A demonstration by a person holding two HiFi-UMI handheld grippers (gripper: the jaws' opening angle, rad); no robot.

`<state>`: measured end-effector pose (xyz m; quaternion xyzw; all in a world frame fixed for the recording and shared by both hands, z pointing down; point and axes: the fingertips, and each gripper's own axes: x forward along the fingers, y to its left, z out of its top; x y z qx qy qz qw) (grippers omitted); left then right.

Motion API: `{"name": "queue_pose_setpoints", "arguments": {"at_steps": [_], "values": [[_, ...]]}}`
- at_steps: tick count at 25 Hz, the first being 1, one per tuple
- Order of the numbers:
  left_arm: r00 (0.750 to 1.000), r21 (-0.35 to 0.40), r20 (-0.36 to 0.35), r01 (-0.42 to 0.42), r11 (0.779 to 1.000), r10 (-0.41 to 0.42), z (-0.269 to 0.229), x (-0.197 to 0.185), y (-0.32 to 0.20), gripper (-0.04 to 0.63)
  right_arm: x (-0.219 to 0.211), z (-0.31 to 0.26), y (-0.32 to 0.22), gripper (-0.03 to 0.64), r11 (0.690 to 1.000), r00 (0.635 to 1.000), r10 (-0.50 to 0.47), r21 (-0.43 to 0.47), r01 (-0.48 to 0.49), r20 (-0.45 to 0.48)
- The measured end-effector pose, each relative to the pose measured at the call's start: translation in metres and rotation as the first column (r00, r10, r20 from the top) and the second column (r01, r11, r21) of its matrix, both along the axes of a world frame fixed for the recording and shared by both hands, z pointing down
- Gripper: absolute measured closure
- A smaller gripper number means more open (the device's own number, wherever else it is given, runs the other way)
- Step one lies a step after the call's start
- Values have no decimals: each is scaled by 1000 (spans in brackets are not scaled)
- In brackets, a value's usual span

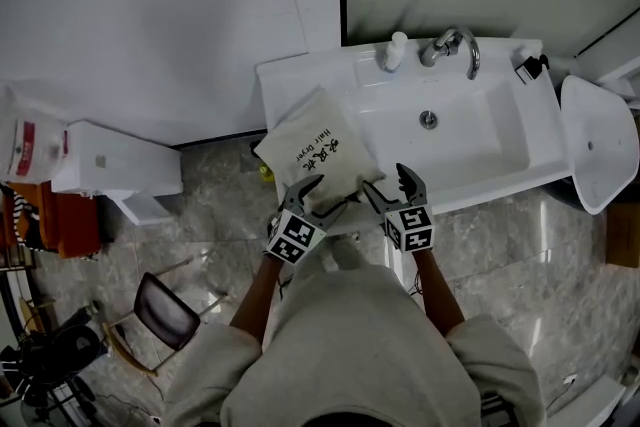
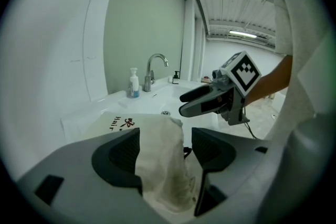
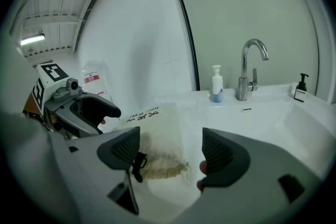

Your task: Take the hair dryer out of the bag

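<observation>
At the white counter point(image 1: 290, 80), seen from the head view, a person stands with 2 grippers held over its front edge. A cream cloth bag point(image 1: 315, 147) printed "Hair Dryer" lies flat on the counter's left end, just beside the basin point(image 1: 470, 140), with its gathered mouth toward the front edge. The left gripper point(image 1: 322, 195) and right gripper point(image 1: 388, 183) both sit at that mouth, close together. A tap point(image 1: 455, 45) and a soap bottle point(image 1: 395, 50) stand along the back edge, and a black pump bottle point(image 1: 530, 67) is at the back right corner.

From the left gripper view, its 2 jaws are spread, and a bunched fold of the bag's cloth stands up between them. The cloth lies against the left pad, with a gap to the right pad. The right gripper hangs just beyond, over the basin's near rim.

From the right gripper view, its jaws are also spread wide, with the puckered mouth of the bag lying between and below them. A black cord stopper point(image 3: 138, 163) sits just beside the left jaw. The hair dryer itself is hidden in every view.
</observation>
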<state>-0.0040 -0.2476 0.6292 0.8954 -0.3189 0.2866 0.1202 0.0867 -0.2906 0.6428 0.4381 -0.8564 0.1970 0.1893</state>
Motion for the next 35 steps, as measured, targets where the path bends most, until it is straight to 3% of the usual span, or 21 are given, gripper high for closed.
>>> {"name": "queue_pose_setpoints", "arguments": {"at_steps": [11, 18, 23, 35], "values": [[977, -6, 116, -179, 984, 178, 32, 14, 7, 313, 3, 15, 18, 267, 997, 998, 61, -38, -62, -20], [978, -37, 101, -182, 983, 185, 42, 10, -2, 414, -5, 19, 28, 270, 997, 999, 48, -53, -49, -19], [981, -43, 84, -172, 984, 175, 39, 9, -6, 541, -8, 22, 31, 276, 997, 999, 35, -64, -36, -18], [991, 22, 37, -127, 992, 126, 2, -3, -18, 565, -40, 21, 41, 304, 993, 996, -91, -74, 90, -3]]}}
